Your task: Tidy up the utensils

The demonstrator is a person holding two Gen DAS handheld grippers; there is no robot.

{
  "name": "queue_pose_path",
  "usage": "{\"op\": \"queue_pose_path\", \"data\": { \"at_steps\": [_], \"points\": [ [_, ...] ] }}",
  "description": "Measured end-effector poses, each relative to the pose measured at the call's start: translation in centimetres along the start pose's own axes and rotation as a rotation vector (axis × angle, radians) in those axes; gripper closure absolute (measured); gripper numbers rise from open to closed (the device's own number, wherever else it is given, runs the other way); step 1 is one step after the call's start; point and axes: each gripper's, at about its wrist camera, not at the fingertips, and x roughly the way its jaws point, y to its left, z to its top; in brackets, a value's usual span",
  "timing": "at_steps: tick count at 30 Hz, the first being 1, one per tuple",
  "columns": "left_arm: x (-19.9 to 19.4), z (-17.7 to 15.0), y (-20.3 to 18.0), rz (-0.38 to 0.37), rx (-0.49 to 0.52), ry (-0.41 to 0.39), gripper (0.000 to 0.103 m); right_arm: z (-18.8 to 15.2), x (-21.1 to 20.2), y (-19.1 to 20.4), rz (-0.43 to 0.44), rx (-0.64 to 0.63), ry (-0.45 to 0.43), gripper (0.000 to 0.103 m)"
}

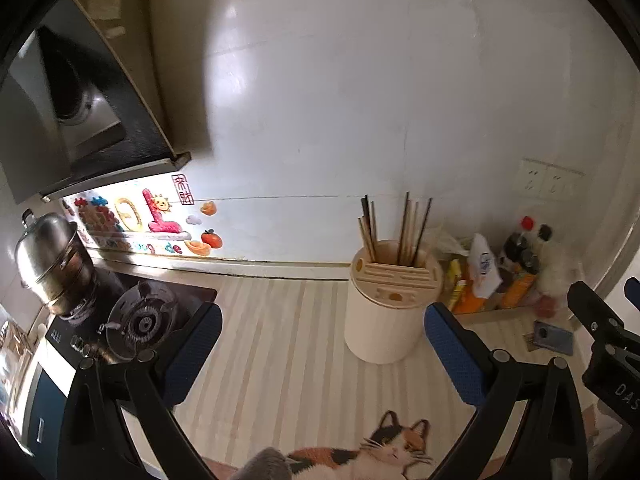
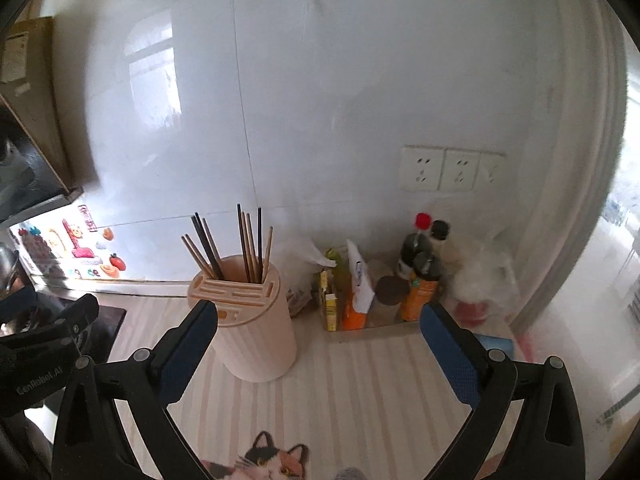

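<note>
A cream utensil holder [image 1: 384,312] stands on the striped counter, with several chopsticks [image 1: 404,232] upright in its back slot. My left gripper [image 1: 324,352] is open and empty, a little in front of the holder. In the right wrist view the holder [image 2: 256,328] stands left of centre with the chopsticks [image 2: 240,244] in it. My right gripper [image 2: 316,348] is open and empty, with its left finger [image 2: 188,352] close beside the holder. The right gripper's body also shows at the right edge of the left wrist view [image 1: 608,344].
A gas stove [image 1: 136,320] with a steel pot [image 1: 52,260] lies to the left. Sauce bottles and packets [image 2: 384,284] stand in the back right corner beside a plastic bag [image 2: 480,280]. A cat-shaped mat [image 1: 380,452] lies at the counter's front. Wall sockets [image 2: 452,168] are above the bottles.
</note>
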Motion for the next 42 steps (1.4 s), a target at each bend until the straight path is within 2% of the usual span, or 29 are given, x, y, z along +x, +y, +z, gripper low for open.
{"op": "queue_pose_path", "data": {
  "at_steps": [8,17,28,42],
  "points": [
    [-7.3,-1.6,0.2,-0.008,-0.02,-0.038,0.0,-1.0,-8.0,-1.0,-0.001,-0.043,-0.03,0.0],
    [-10.5,-2.9,0.5,0.005,-0.035,-0.044,0.0,-1.8,-12.9,-2.1,0.02,-0.044,-0.048,0.0],
    [-11.6,-3.6,0.4,-0.001,-0.05,-0.045,0.0,-2.2,-15.0,-2.8,0.019,-0.055,-0.061,0.0],
    [-11.4,-3.9,0.8,0.015,-0.055,-0.025,0.0,-2.4,-14.1,-2.2,0.04,-0.078,-0.037,0.0]
  ]
}}
